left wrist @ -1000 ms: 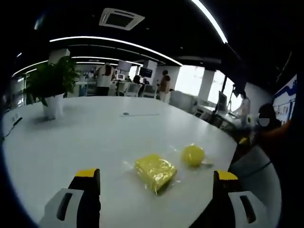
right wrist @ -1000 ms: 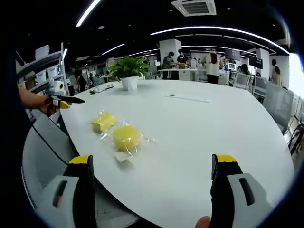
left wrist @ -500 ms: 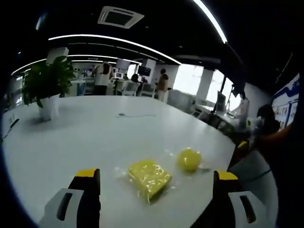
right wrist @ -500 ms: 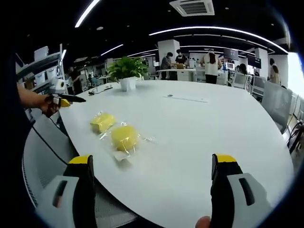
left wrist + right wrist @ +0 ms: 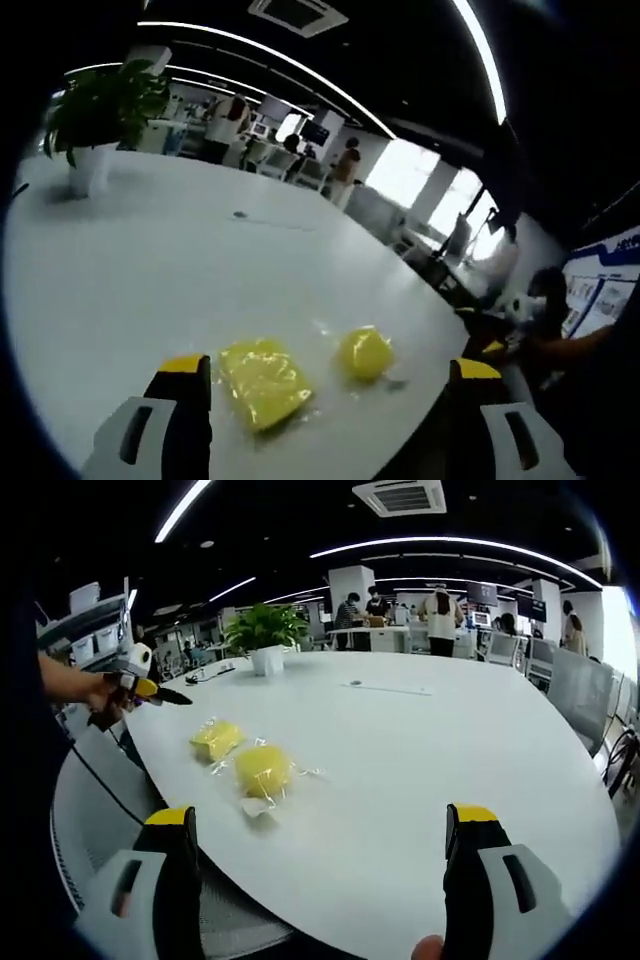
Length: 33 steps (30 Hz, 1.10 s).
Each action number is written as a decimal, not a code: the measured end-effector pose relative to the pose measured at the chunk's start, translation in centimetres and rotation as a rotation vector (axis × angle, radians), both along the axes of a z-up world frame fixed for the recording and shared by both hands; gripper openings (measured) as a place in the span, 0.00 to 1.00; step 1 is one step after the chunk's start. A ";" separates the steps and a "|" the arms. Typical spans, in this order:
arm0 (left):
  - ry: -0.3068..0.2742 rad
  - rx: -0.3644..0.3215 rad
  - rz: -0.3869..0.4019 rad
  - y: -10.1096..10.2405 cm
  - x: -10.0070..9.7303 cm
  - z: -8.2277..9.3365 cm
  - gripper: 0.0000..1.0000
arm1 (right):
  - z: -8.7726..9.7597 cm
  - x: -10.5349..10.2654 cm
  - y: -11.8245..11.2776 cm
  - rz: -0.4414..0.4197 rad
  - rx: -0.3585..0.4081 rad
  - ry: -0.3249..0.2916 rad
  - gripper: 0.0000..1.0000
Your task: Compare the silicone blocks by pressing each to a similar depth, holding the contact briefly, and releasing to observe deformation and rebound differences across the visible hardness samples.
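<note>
In the left gripper view, my left gripper (image 5: 325, 375) hangs over the near edge of the white table (image 5: 130, 260) with its jaws spread wide and nothing between them. Just past its left jaw lies the square yellow block (image 5: 262, 381) in a clear wrapper, and right of it, close but apart, the round yellow block (image 5: 364, 352), also wrapped. A potted plant (image 5: 95, 115) stands at the far left. In the right gripper view, my left gripper (image 5: 150, 688) shows at the left edge, held in my hand (image 5: 105, 695). The square yellow block (image 5: 216, 739) lies left of and beyond the round yellow block (image 5: 262, 770). My right gripper (image 5: 325, 855) is wide open too, holding nothing, short of both blocks.
</note>
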<state>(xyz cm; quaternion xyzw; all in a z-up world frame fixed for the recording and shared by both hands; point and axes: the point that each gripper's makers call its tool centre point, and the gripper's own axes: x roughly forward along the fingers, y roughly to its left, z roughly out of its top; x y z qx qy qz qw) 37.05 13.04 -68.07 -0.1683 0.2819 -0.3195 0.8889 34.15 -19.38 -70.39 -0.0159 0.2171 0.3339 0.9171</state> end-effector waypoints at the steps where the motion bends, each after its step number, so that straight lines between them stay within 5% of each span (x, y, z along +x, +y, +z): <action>1: 0.005 0.001 -0.008 -0.4 0.2 0.1 1.00 | 0.0 0.0 0.0 -0.001 0.001 0.000 0.97; 20: 0.034 0.144 -0.184 -4.0 4.6 -2.3 0.98 | 0.0 0.2 0.2 0.002 0.011 0.008 0.97; 33: 0.132 0.032 -0.170 -6.7 6.7 -3.2 0.88 | 0.2 0.3 0.5 -0.008 0.028 0.009 0.97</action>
